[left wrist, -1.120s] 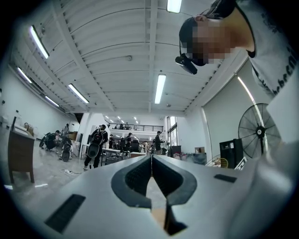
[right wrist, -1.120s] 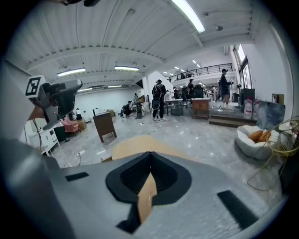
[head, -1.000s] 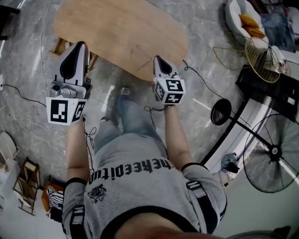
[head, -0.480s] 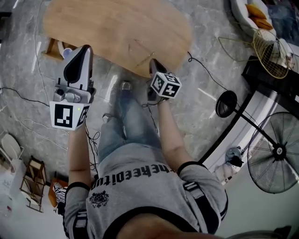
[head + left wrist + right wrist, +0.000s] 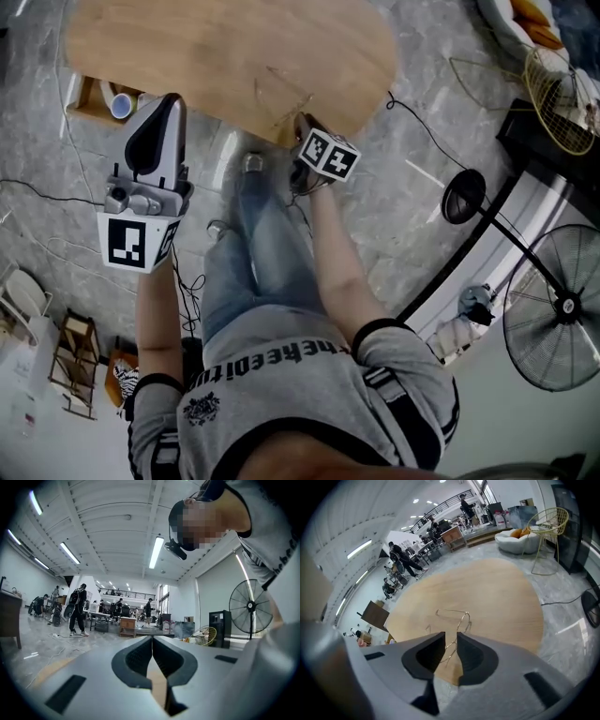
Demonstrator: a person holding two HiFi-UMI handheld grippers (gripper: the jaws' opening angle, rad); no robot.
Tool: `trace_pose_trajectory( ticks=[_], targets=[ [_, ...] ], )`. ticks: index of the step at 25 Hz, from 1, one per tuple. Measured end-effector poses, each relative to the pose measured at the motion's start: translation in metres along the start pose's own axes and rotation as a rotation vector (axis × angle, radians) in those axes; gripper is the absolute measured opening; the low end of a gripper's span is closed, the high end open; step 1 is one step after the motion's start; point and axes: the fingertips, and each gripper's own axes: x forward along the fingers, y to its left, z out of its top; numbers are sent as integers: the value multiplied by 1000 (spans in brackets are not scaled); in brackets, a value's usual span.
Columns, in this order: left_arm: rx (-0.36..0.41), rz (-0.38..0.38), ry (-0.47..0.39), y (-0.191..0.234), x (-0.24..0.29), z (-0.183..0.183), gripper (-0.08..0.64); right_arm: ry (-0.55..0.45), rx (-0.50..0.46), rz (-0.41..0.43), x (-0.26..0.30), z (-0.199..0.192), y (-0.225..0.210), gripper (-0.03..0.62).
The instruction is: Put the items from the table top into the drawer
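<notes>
A thin gold wire hanger (image 5: 281, 86) lies on the oval wooden table (image 5: 206, 47), near its front edge. My right gripper (image 5: 302, 120) is at that edge with its jaws a little apart and nothing gripped. In the right gripper view the hanger (image 5: 461, 618) shows on the table (image 5: 497, 592) just beyond the right gripper (image 5: 451, 639). My left gripper (image 5: 169, 98) hangs in front of the table's left end, shut and empty. The left gripper (image 5: 152, 641) view looks out over the room. An open wooden drawer (image 5: 92, 98) holding a white cup (image 5: 122, 105) shows under the table's left side.
A standing fan (image 5: 561, 309) and a black round stand base (image 5: 464, 195) are on the right. A gold wire chair (image 5: 551, 522) and a white cushioned seat (image 5: 518, 541) stand beyond the table. Cables run over the marble floor. A small wooden rack (image 5: 73, 361) sits at lower left.
My right gripper has moved forward to the table's front edge and tipped down. The drawer with the cup has come into view at left. The left gripper has hardly shifted.
</notes>
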Motion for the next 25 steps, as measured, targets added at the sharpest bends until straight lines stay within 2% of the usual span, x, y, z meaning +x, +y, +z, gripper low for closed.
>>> trace_pose_trajectory(
  ticks=[4,12,15,20,25],
  targets=[
    [-5,-4,9,-1,8,-13,11,6,91,5,17,-3,-12,87],
    [6,4,32,-1,9,-24,11,25,213,16,43,-10,-15,103],
    [9,13,39,2,5,-26,11,23,237,18,49,-9,-14,99],
    [10,38,32,9,-9,-26,11,15,248,16,51,-7,-9,27],
    [17,56,13,13,-24,-16,11,-35,254,81,37,3,10,18]
  ],
)
